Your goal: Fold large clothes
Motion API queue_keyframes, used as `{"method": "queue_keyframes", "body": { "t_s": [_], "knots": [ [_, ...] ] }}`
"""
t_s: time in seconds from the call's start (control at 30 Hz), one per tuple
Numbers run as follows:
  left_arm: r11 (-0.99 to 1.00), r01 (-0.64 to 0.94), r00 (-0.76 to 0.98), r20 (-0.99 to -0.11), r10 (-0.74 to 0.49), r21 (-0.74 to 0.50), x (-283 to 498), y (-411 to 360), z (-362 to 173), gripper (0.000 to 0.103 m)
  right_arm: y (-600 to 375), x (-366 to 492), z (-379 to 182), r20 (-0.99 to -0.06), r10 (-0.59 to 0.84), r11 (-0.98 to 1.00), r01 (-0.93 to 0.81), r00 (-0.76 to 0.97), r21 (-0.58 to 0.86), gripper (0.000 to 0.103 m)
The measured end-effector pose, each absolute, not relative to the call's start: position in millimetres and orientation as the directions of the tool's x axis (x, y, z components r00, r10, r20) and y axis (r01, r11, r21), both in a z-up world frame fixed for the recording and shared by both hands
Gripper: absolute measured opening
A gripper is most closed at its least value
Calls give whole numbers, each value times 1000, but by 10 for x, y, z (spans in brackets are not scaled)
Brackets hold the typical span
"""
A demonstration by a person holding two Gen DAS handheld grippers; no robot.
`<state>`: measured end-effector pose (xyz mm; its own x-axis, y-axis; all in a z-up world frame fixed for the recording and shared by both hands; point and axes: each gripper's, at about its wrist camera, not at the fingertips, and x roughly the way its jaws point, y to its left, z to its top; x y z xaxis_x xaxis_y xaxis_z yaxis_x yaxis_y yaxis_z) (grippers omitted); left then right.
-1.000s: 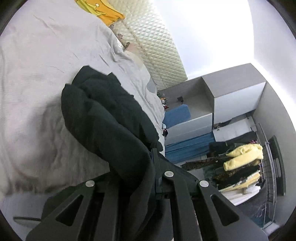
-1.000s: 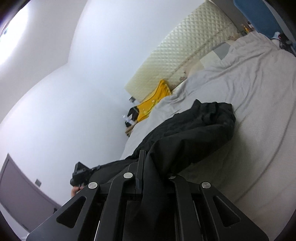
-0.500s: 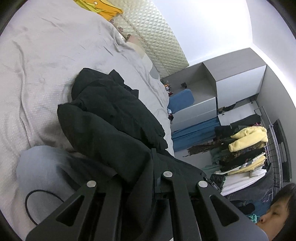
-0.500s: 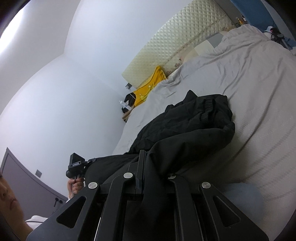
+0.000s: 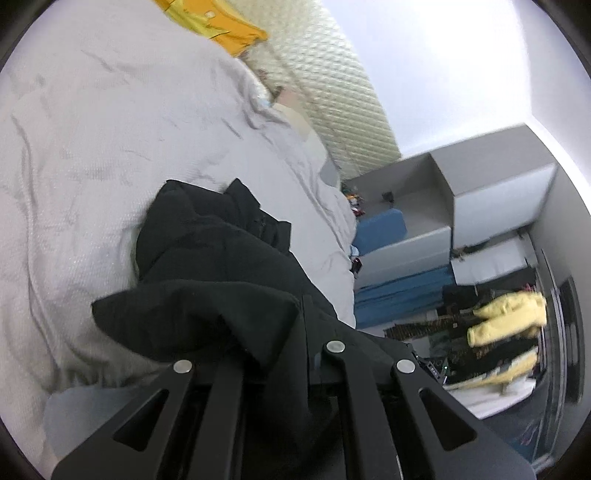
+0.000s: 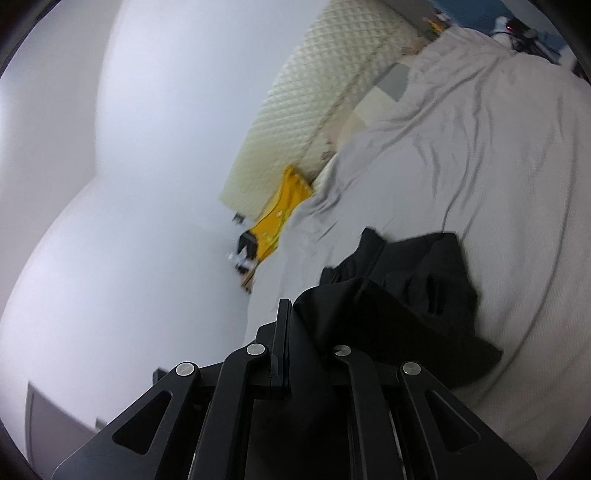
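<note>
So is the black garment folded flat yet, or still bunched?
Still bunched: the black garment lies crumpled on the grey bedsheet, one end clamped in each tool.

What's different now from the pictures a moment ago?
Both views have swung and blurred: a person's face and hand seen half a second ago are out of view now. The black garment is bunched a bit differently on the grey bed. Unchanged: the left gripper and right gripper stay clamped on it.

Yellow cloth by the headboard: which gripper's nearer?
Left, probably. The left gripper and right gripper both clamp the black garment, far from the yellow cloth, which lies at the bed's far corner on the left one's side.
</note>
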<state>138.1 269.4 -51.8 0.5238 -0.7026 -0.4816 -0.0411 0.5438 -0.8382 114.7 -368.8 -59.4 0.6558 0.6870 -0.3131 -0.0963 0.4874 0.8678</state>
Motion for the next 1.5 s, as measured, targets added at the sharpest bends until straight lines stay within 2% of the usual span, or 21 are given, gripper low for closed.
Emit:
{"method": "queue_keyframes", "body": {
  "t_s": [0.17,0.33,0.53,0.83,0.97,1.17,1.37,1.43,1.5],
  "knots": [
    [591,-127,513,-563,-648,-797,1854,2647,-631,6,-3715,1825,-891,-398,632,477,71,665,876,6],
    [685,-188,485,-673,-558,-703,2211,2501,-740,7,-3727,2319,-1246,-514,579,488,237,633,840,6],
    [776,-196,456,-756,-469,-599,2457,2388,-730,9,-3715,2613,-1444,-600,539,552,291,591,782,6],
    [823,-239,420,-819,-391,-516,2859,2212,-1039,10,-3679,2948,-1890,-656,518,580,339,549,741,5],
    [879,-213,394,-860,-323,-427,2960,1985,-1174,10,-3572,3060,-2147,-682,517,602,347,518,719,4],
    [881,-218,379,-868,-320,-420,3116,1964,-1299,10,-3583,3174,-2312,-680,541,598,341,496,725,2],
    [876,-189,333,-868,-368,-443,3051,2062,-1208,10,-3689,3071,-2207,-604,637,563,247,479,789,18],
    [861,-184,318,-857,-404,-474,2943,2145,-1157,14,-3704,2973,-2125,-608,638,582,222,473,783,23],
    [834,-196,311,-839,-446,-516,2799,2271,-1099,21,-3759,2822,-2029,-611,630,593,212,479,777,39]
  ]
}}
